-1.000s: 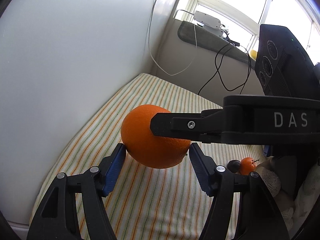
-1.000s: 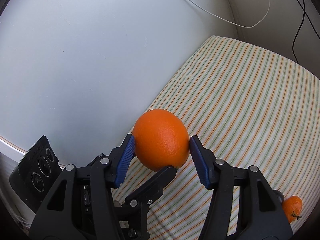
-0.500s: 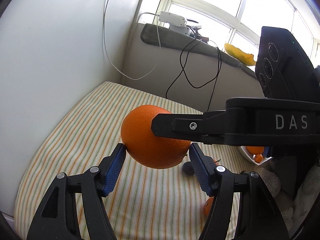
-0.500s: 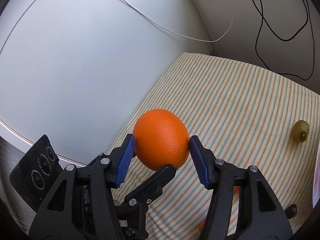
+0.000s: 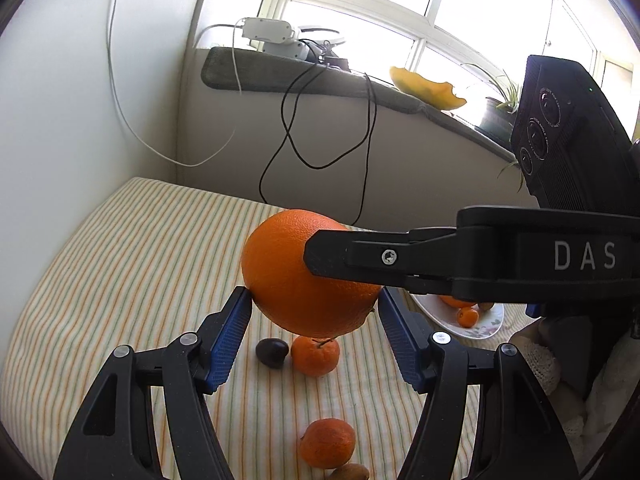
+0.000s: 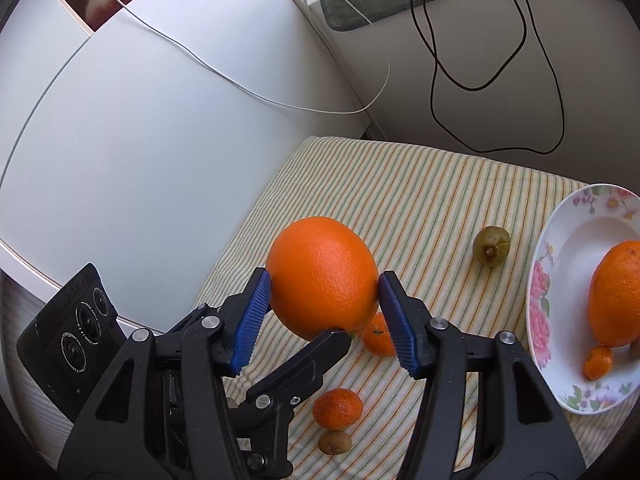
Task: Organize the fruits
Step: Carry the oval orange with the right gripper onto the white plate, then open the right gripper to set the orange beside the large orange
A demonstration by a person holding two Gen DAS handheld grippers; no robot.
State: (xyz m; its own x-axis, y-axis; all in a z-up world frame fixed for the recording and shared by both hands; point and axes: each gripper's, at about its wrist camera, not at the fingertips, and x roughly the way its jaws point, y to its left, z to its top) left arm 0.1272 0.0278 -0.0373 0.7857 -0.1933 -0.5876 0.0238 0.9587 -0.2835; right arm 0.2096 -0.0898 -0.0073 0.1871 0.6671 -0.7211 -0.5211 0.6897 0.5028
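Both grippers' fingers (image 6: 256,312) clamp 1 large orange (image 6: 322,276) above the striped cloth (image 6: 420,200).

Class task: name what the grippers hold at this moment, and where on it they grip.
Both grip one large orange: right gripper and left gripper each pinch its opposite sides.

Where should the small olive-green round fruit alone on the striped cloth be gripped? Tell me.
Grip the olive-green fruit across its rounded middle, from above: it lies free on the striped cloth, apart from the floral plate, stem end sideways. First release the large orange.
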